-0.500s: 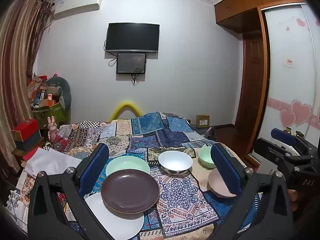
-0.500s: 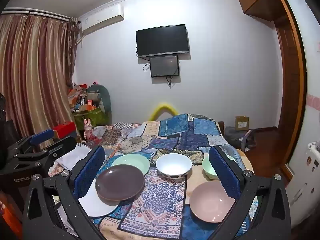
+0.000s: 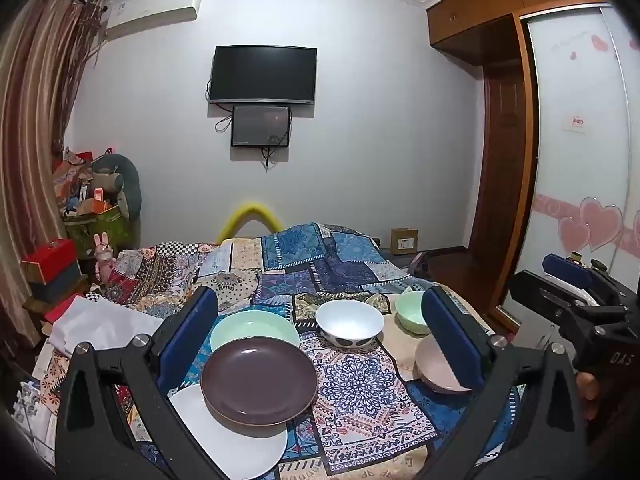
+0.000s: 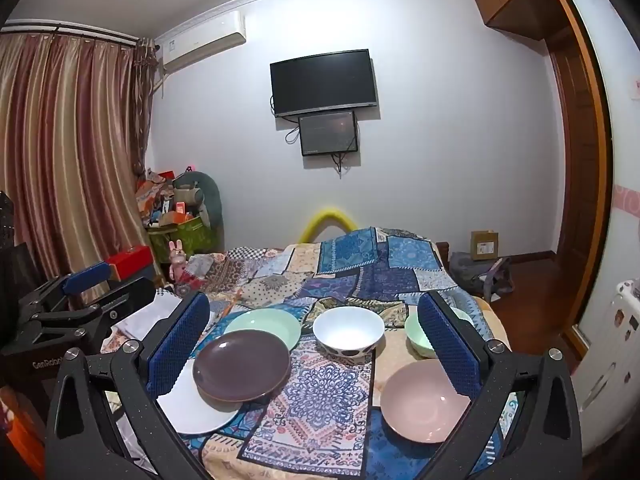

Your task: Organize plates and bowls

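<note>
Soft, even indoor light is filling both views, coming from above and behind the cameras; no lamp is showing. The pale lilac painted wall (image 3: 380, 140) is glowing evenly, dimming slightly toward the ceiling. The black wall-mounted television screen (image 3: 264, 74) is staying dark and free of glare. Below it, the glossy dark brown round plate (image 3: 259, 380) is catching only a faint sheen and casting a soft shadow onto the white plate (image 3: 240, 448) underneath. Fisheye distortion is bowing the striped brown curtains (image 4: 60, 160) left of the television, and black vignetting is darkening every corner. Focus is holding sharp throughout, without motion blur.
</note>
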The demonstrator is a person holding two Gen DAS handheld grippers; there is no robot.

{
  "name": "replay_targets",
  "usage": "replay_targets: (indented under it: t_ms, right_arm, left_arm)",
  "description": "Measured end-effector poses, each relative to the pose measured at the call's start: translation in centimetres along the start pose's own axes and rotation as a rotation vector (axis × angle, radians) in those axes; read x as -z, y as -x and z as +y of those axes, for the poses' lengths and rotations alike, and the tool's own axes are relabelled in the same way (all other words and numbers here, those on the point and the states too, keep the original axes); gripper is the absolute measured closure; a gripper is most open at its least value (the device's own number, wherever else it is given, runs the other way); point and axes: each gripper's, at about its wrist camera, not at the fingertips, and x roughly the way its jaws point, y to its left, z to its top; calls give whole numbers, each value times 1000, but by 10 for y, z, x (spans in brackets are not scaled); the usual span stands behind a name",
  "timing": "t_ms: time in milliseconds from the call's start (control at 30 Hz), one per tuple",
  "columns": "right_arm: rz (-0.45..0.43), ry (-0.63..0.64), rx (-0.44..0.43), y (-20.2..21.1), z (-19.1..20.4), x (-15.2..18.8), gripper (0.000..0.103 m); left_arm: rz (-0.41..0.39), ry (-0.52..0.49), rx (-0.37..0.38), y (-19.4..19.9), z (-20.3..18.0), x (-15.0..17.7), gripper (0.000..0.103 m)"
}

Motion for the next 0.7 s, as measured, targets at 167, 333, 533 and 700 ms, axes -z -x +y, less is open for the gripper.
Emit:
replay_targets:
  t_ms: [167,333,533,700]
  right_arm:
    - [0,-1,0,0,0,0,0]
    - [0,0,-2,2,1,-1,0]
    - [0,-1,-3,3,2,0,0]
    - [1,-1,-3,2,1,-1,0]
  left_arm:
    - [4,1,-4,-2,1,-4,0]
    - [3,6,-8,-2,2,-3,0]
    - [2,12,-9,-2,4,-2,0]
    - [3,14,-11,-2,5,-2,0]
